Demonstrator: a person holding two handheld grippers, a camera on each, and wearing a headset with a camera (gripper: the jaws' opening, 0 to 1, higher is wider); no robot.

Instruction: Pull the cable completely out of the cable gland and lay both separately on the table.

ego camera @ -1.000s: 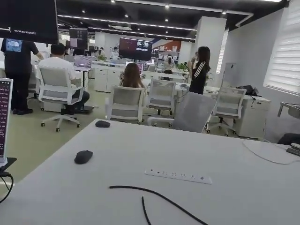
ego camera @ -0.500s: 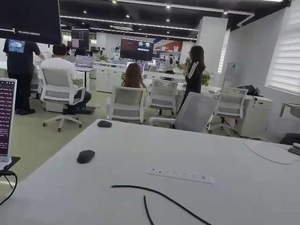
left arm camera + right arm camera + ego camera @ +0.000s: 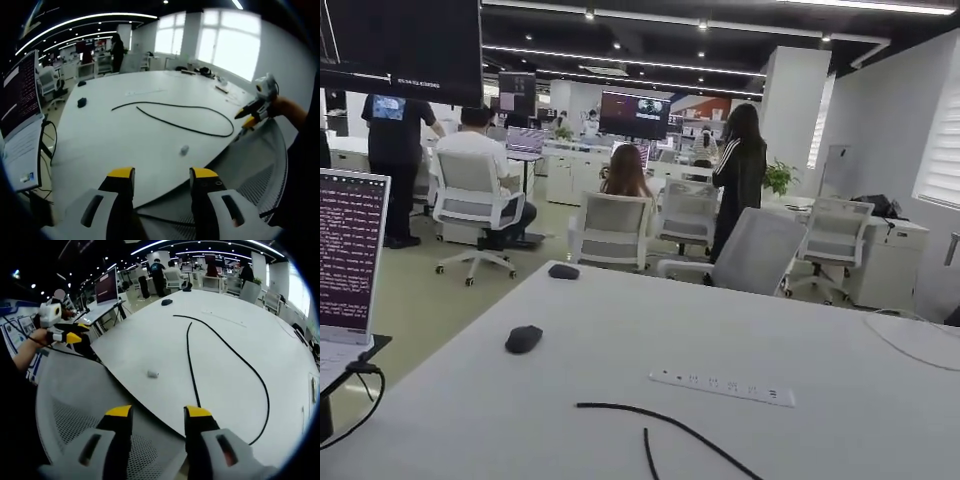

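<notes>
Standing person (image 3: 740, 172) now leftward, cable (image 3: 642, 409) end off-frame

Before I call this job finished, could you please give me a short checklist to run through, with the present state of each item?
1. Cable out of the gland: ok, they lie apart.
2. Both resting on the table: ok.
3. Left hand-held gripper open and empty: ok.
4. Right hand-held gripper open and empty: ok.
5. Cable apart from the power strip: ok.
</notes>
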